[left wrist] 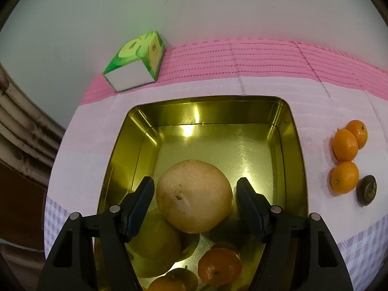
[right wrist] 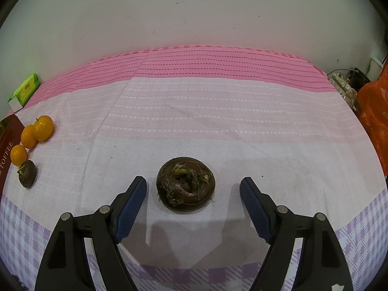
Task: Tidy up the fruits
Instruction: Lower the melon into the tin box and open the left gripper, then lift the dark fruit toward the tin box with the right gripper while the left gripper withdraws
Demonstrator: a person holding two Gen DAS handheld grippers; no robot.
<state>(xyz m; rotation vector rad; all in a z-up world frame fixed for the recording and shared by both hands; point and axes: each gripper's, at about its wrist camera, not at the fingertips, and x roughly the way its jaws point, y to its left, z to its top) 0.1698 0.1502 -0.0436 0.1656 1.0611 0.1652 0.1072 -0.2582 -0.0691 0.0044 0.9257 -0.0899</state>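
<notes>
Both views are evenly, softly lit indoors with heavy fisheye bending and dark vignetted corners. In the left wrist view, glare spots flare on the gold tin [left wrist: 288,131], and the green box [left wrist: 135,60] blooms, slightly blurred. In the right wrist view, soft shadows fall toward the camera beneath the dark round fruit [right wrist: 185,184], which is sharp.

The only readable text is "TOFFEE", in white on the dark red tin side [right wrist: 9,143].
</notes>
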